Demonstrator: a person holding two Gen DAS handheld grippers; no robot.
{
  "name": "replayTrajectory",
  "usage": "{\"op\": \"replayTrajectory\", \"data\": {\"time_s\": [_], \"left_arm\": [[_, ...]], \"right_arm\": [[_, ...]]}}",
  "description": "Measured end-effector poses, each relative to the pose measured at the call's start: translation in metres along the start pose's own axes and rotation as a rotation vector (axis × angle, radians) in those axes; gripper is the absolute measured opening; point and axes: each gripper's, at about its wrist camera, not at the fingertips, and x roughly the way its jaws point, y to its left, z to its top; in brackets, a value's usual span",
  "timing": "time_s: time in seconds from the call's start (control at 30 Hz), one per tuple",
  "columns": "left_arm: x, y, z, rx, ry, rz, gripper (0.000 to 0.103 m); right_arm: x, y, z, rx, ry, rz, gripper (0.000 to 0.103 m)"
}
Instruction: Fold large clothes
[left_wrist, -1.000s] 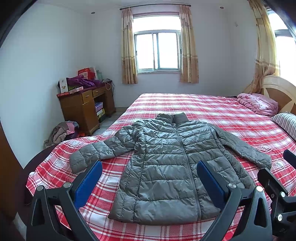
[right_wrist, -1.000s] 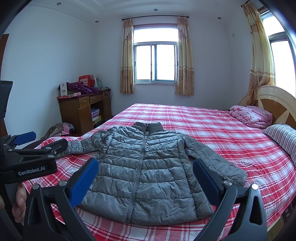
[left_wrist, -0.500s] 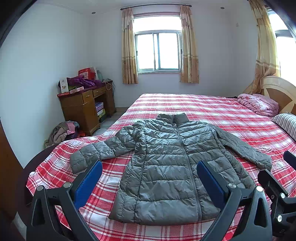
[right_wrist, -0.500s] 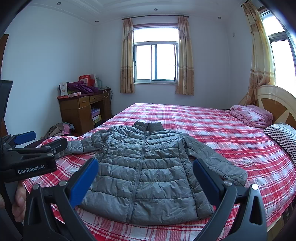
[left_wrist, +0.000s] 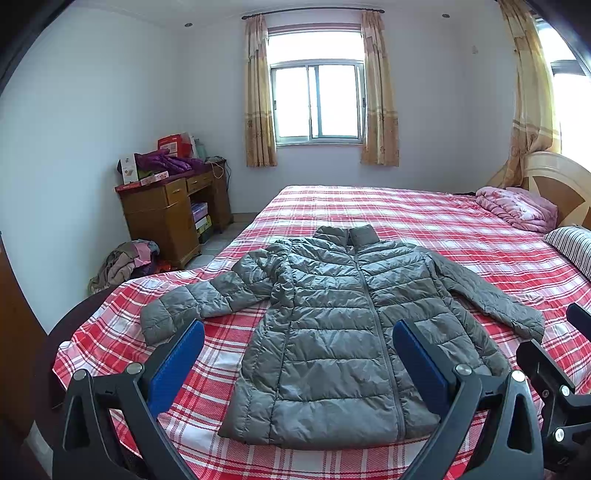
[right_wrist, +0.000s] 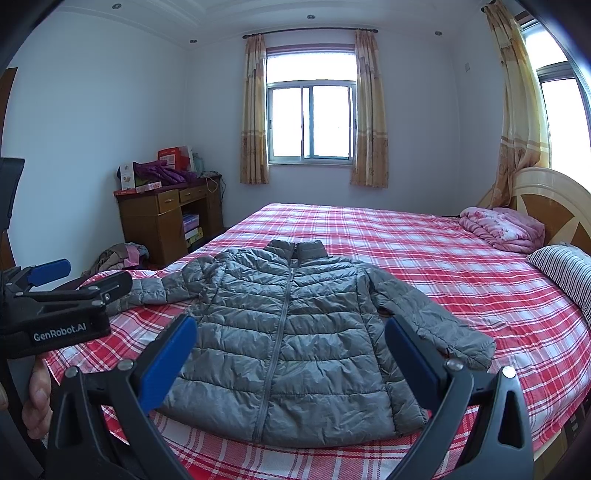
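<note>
A grey quilted jacket (left_wrist: 332, 325) lies flat and zipped on the red plaid bed (left_wrist: 424, 221), collar toward the window, both sleeves spread outward. The same jacket (right_wrist: 288, 332) shows in the right wrist view. My left gripper (left_wrist: 299, 332) hovers open in front of the jacket's hem, holding nothing. My right gripper (right_wrist: 291, 328) is also open and empty, held in front of the hem. The left gripper (right_wrist: 55, 295) appears at the left edge of the right wrist view, with a person's hand (right_wrist: 37, 402) below it.
A folded pink quilt (left_wrist: 517, 210) and a striped pillow (left_wrist: 572, 247) lie by the headboard at right. A wooden desk (left_wrist: 173, 214) with boxes and purple clothes stands at left, with a clothes pile (left_wrist: 122, 262) on the floor beside it.
</note>
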Motion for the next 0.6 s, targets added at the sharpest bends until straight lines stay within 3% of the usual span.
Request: {"op": "replayTrajectory", "data": {"time_s": [0.6], "left_arm": [[0.0011,0.0054,-0.0011,-0.006,0.002,0.008,0.102]], "right_arm": [[-0.0001,0.0008,-0.0017,0.002,0.004,0.003,0.103]]}}
